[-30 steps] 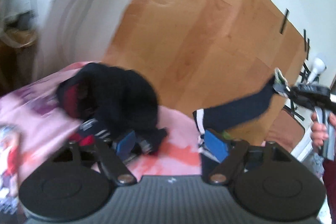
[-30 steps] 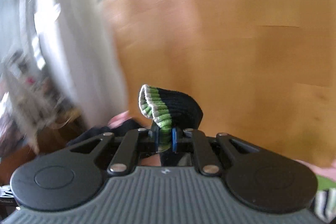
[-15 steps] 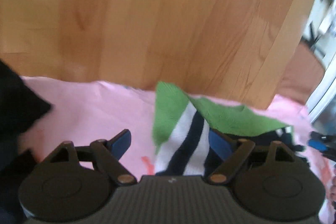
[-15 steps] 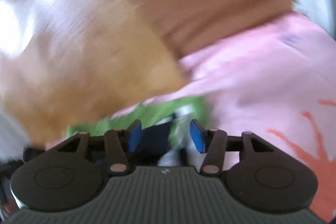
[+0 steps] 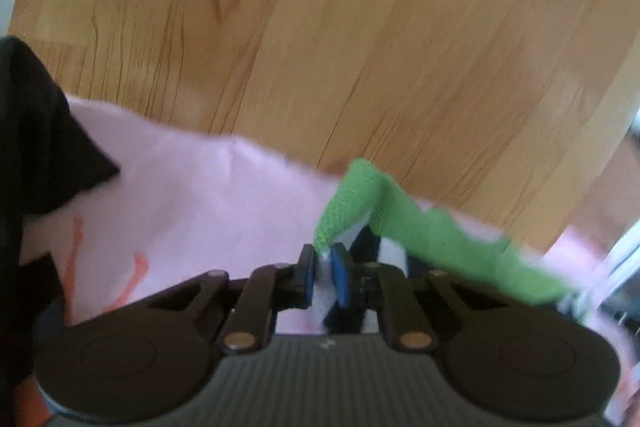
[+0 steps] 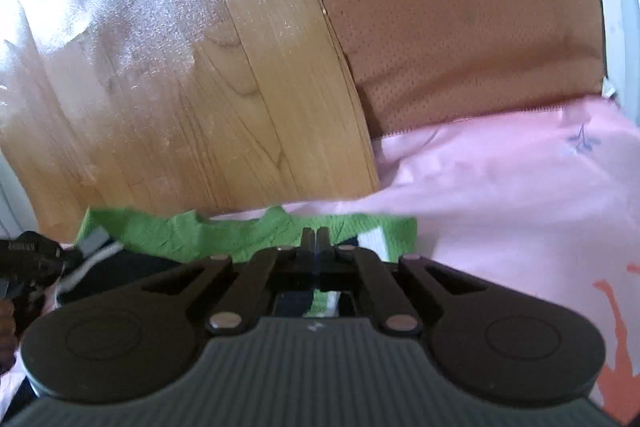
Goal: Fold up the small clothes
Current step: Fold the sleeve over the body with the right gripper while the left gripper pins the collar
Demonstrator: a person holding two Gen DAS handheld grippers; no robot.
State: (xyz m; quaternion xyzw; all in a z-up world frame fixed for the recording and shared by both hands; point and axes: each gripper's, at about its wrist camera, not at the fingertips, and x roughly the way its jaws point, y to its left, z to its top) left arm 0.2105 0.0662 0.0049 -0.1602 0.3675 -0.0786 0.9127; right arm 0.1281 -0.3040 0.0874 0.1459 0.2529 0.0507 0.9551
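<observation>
**Both grippers now clamped on the green-edged garment**

Nearest my left camera, the left gripper (image 5: 325, 271) has its blue pads (image 5: 340, 275) pinched onto a corner of the small garment (image 5: 440, 243), where the green band meets white cloth. Half a second ago those jaws stood wide apart around the same striped piece, so the grab has just been made. The green edge peaks just above the pads and trails off to the right over the pink sheet (image 5: 208, 195).

On my right camera, the right gripper (image 6: 315, 239) is also closed, its fingers meeting at the green band (image 6: 180, 235); I see green and white cloth showing behind them, so I judge it holds the garment too. Those jaws were likewise open half a second back.

The garment lies stretched between my two grips on the pink sheet, near the bed's edge. To the far left sits a dark heap of clothes (image 5: 36, 131). Beyond lie the wood floor (image 5: 360, 27) and an orange cushion (image 6: 460, 35).

With both corners secured, I reckon the piece is ready to be lifted and spread for its first fold.
</observation>
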